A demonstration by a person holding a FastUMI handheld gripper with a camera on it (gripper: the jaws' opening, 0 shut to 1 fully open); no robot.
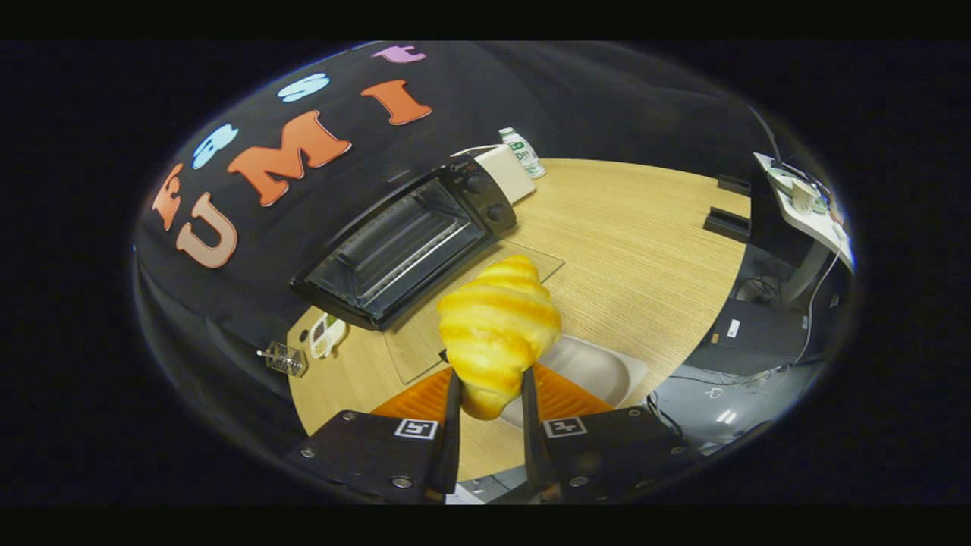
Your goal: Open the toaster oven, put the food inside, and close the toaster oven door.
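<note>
A golden croissant (497, 326) is held up off the table, its lower end pinched between my two fingers; the gripper (490, 390) is shut on it. Beyond the croissant, at the back of the wooden table (645, 235), stands a black toaster oven (410, 239) with two knobs at its right. Its glass door (470, 303) lies open and flat on the table, reaching toward me, and the cavity with its wire rack shows. Just under the croissant sits a white plate (599, 368).
A small plastic bottle (522, 152) stands behind the oven's right end. A small white device (328, 335) and a little wire basket (286, 358) lie at the table's left edge. Off the table's right side are a white desk (804, 208) and floor cables.
</note>
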